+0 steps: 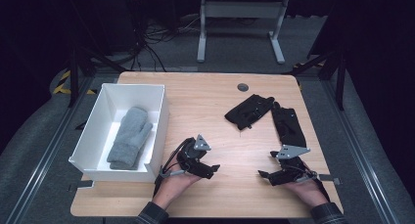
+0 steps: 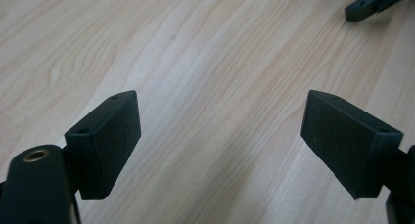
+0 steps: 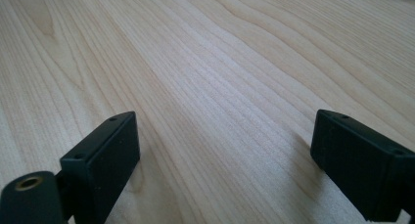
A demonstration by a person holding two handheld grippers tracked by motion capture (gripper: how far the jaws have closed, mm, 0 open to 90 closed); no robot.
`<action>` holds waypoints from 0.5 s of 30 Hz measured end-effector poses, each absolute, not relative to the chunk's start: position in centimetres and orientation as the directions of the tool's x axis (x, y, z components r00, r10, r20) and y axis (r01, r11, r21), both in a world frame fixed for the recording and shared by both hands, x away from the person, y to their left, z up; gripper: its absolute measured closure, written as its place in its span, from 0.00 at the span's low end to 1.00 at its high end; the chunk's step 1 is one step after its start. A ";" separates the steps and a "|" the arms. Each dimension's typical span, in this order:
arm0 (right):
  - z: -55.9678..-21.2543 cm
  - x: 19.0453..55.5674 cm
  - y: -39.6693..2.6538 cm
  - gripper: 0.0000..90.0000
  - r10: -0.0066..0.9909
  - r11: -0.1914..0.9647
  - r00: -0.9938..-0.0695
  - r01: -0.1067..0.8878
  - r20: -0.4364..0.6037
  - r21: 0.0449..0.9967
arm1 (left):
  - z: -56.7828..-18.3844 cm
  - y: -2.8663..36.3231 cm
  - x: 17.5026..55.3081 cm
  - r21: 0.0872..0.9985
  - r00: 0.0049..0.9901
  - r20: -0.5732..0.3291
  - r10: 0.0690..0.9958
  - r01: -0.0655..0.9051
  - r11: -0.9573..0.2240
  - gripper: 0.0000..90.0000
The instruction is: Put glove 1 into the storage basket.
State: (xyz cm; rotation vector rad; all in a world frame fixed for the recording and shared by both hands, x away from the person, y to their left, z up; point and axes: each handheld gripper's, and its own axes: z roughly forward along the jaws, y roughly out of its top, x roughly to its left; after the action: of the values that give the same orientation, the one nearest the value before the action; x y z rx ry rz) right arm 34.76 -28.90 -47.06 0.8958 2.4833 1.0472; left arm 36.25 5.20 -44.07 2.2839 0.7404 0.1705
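Note:
A grey mitten (image 1: 129, 137) lies inside the white box (image 1: 159, 128) at the table's left. Two black gloves rest at the right: one crumpled (image 1: 248, 111) near the middle, one stretched out (image 1: 288, 126) toward the right edge. My left gripper (image 1: 214, 169) sits low over the bare wood just right of the box, open, nothing between its pads (image 2: 105, 145). My right gripper (image 1: 263, 174) rests near the front right, just in front of the stretched glove, open and empty, its pads (image 3: 105, 163) wide over plain wood. The tip of the other gripper (image 2: 374, 3) shows at the top right of the left gripper view.
The wooden table (image 1: 210, 116) has a round grommet (image 1: 242, 87) near its far edge. Beyond it stand a white desk frame (image 1: 240, 23) and cables on the grey floor. Bare wood lies between the two grippers.

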 end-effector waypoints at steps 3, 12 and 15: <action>-47.1 34.8 -28.9 0.13 0.649 0.539 -0.760 0.430 -0.032 0.724 | -44.9 5.5 36.4 0.656 0.823 -0.090 0.561 0.473 -0.589 0.17; -45.5 35.1 -29.6 0.32 0.666 0.540 -0.745 0.456 -0.028 0.708 | -46.7 6.7 36.2 0.638 0.834 -0.047 0.550 0.448 -0.626 0.15; -45.1 35.4 -29.8 0.36 0.674 0.537 -0.738 0.455 -0.037 0.710 | -46.9 6.7 36.0 0.646 0.841 -0.037 0.540 0.432 -0.629 0.13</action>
State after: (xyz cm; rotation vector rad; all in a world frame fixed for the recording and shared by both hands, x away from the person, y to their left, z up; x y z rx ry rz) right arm 35.38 -29.75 -45.08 0.9374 2.4712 1.0107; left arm 36.01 6.69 -46.95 2.3448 0.7052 0.2094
